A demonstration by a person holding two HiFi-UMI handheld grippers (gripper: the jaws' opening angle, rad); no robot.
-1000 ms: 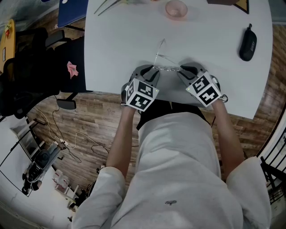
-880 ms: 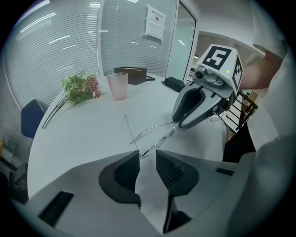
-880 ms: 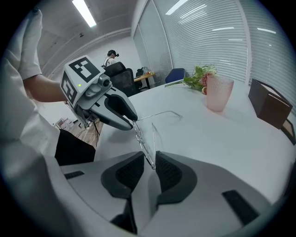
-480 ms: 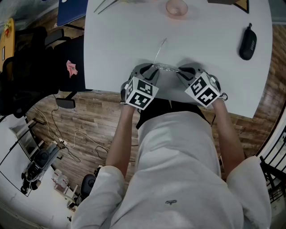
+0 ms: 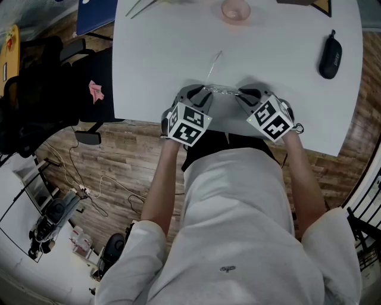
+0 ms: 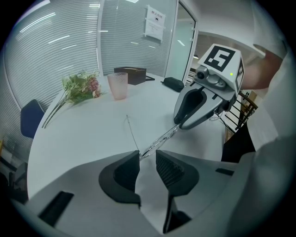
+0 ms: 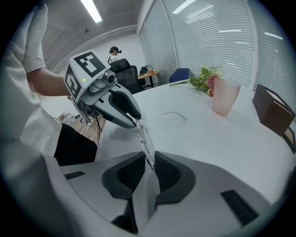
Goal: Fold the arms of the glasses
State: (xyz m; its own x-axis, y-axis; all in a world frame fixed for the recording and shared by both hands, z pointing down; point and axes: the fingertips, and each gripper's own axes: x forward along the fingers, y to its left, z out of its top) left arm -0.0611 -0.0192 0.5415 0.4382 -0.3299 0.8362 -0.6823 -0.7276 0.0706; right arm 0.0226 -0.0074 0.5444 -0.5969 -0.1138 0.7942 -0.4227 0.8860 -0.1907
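Note:
Thin wire-frame glasses (image 5: pixel 223 91) hang between my two grippers just above the white table (image 5: pixel 161 53), near its front edge. My left gripper (image 5: pixel 202 94) is shut on the frame's left end; that corner (image 6: pixel 140 153) sits between its jaw tips (image 6: pixel 147 159). One arm (image 5: pixel 213 65) still sticks out away from me over the table. My right gripper (image 5: pixel 243 94) pinches the frame's right end (image 7: pixel 145 141) between its pads (image 7: pixel 149 165). Its jaws have just been opening a little, with the frame still between them.
A pink cup (image 5: pixel 234 12) stands at the table's far edge, with flowers (image 6: pixel 81 86) and a brown box (image 6: pixel 130 75) beside it. A black glasses case (image 5: pixel 330 58) lies at the far right. A black chair (image 5: pixel 36 101) stands left of the table.
A second thin arm that angled out above the frame a second ago now lies in against the frame. Both grippers have stayed in place.

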